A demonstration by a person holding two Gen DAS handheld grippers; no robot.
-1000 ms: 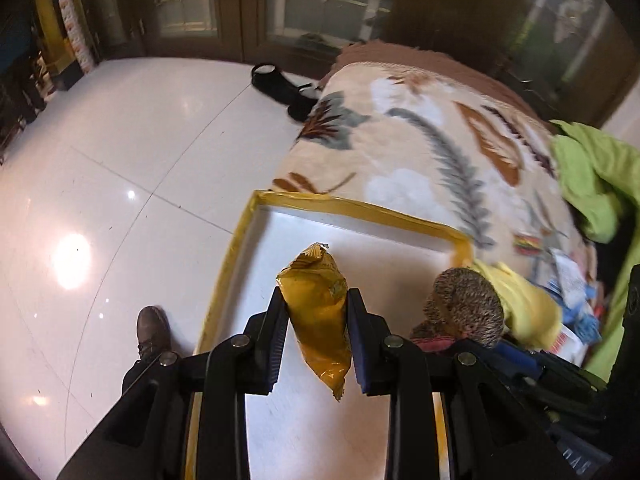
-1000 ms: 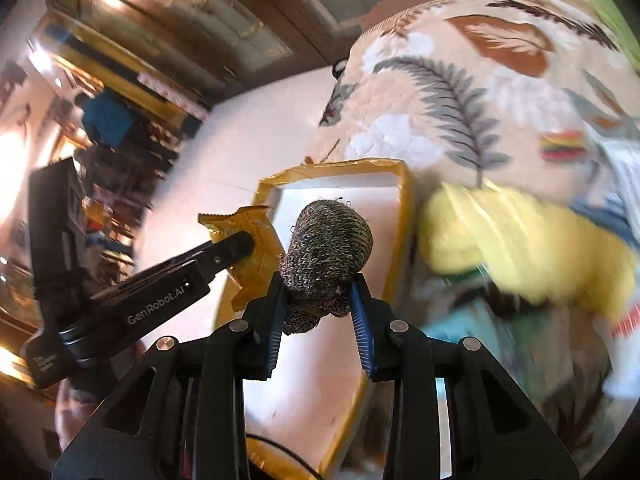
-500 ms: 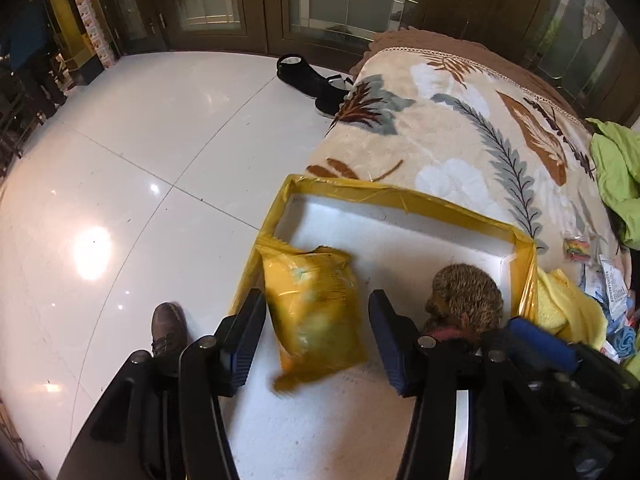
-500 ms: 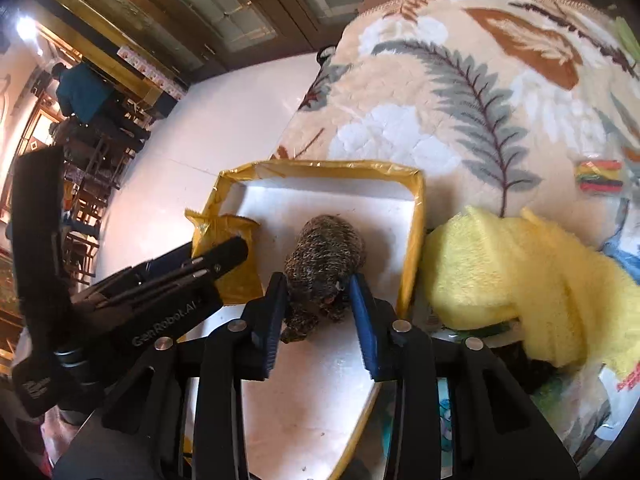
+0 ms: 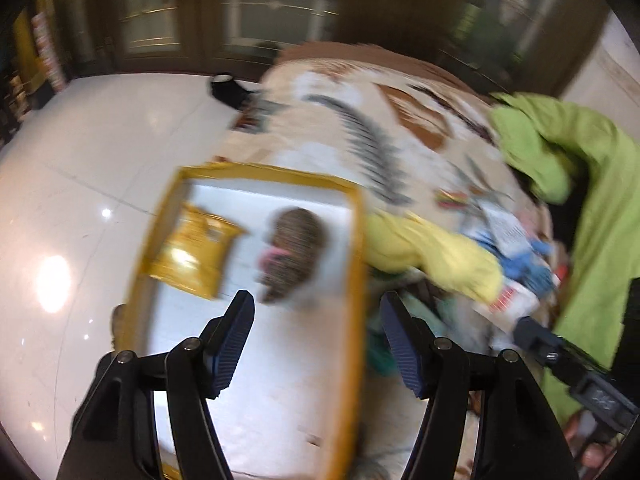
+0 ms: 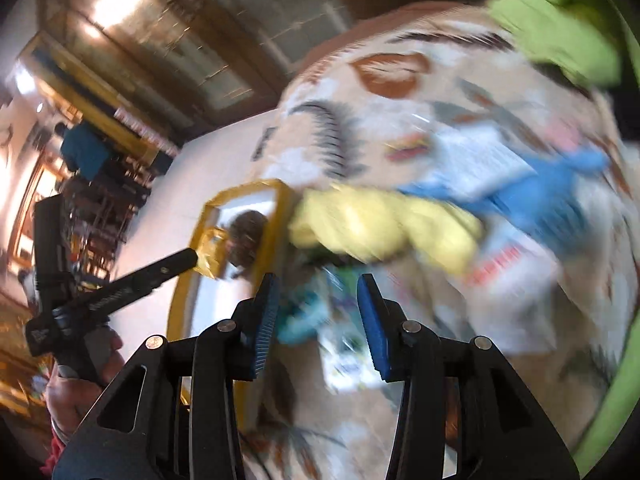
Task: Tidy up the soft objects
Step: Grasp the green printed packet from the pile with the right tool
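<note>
A yellow-rimmed white box (image 5: 356,248) lies on the leaf-patterned bed cover (image 5: 340,128). In it lie a yellow packet (image 5: 192,256) and a brown knitted roll (image 5: 292,252). Both also show in the right wrist view, the packet (image 6: 212,254) and the roll (image 6: 246,236), inside the box (image 6: 276,216). My left gripper (image 5: 316,344) is open and empty above the box's near end. My right gripper (image 6: 318,324) is open and empty over a heap of soft things right of the box: a yellow cloth (image 6: 380,228) and a blue cloth (image 6: 552,192). Both views are blurred.
A lime green garment (image 5: 592,200) lies at the bed's right side. Papers and small packets (image 5: 512,240) lie beyond the yellow cloth (image 5: 432,252). Dark shoes (image 5: 228,90) stand on the glossy white floor (image 5: 80,160) left of the bed.
My left gripper opened and dropped the yellow packet into the box. My right gripper opened and left the knitted roll in the box. Both have swung right, toward the heap.
</note>
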